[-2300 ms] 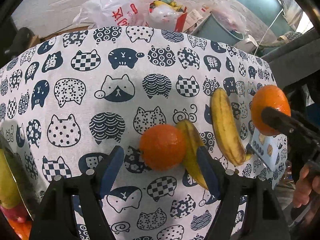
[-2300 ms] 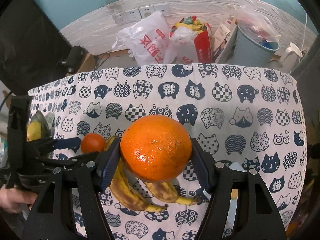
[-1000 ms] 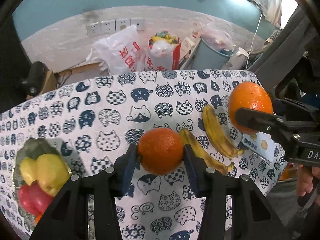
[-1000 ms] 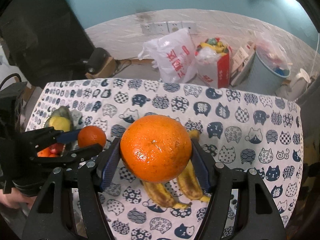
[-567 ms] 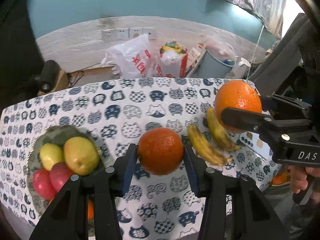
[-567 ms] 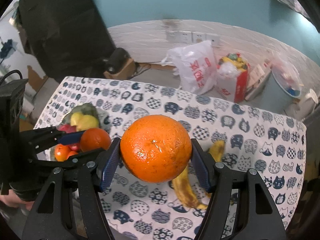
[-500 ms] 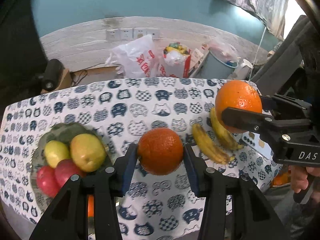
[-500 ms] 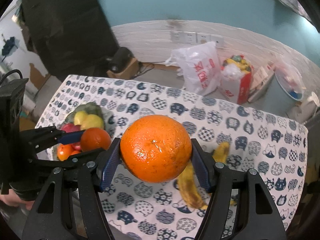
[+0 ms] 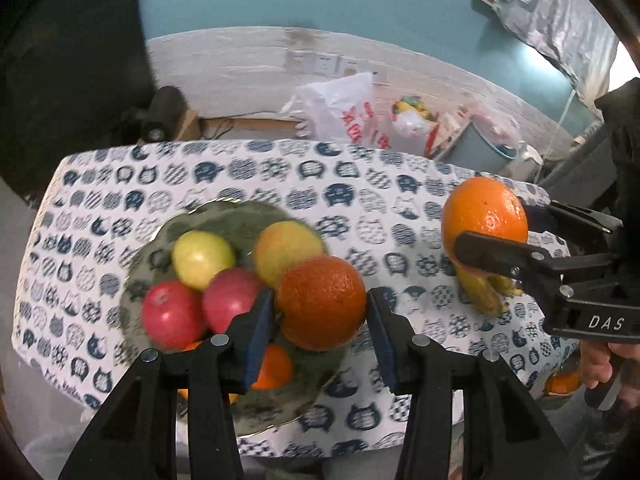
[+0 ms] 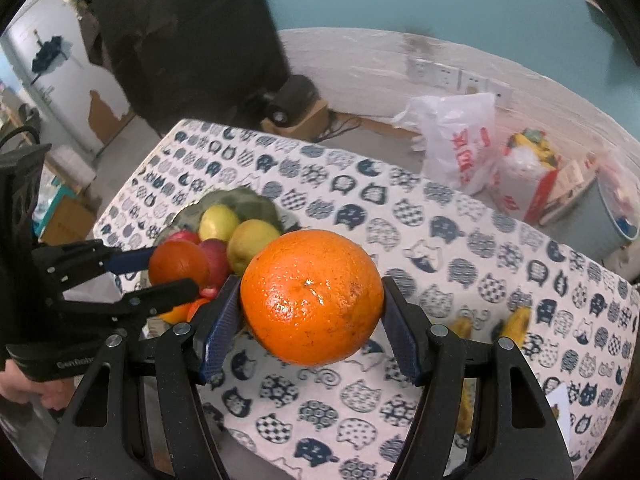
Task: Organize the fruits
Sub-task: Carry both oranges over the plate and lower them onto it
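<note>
My left jaws are closed on the small orange, pads pressing its 2 sides, and carry it in the air above the near right part of the green plate. My right jaws stand wider, clamped on the large orange, which hangs over bare cloth of the bench, to the right of the plate and well short of it. The plate holds 2 yellow-green fruits and 2 red apples, with at least 1 small orange fruit low at the near edge (partly hidden behind my own jaw). 2 bananas lie on the cloth on the right.

Step in hand, as I judge it: setting the small orange onto the plate. To do it well I should lower over the free green patch at the plate's near right, not onto the piled apples, let go only once it rests, and open slowly, since a round fruit rolls. The large orange should wait clear of my left jaws.

Orientation: neither orange has a long axis worth noting. The large one shows its stem dimple toward the right camera. The small one's stem end I cannot tell.
</note>
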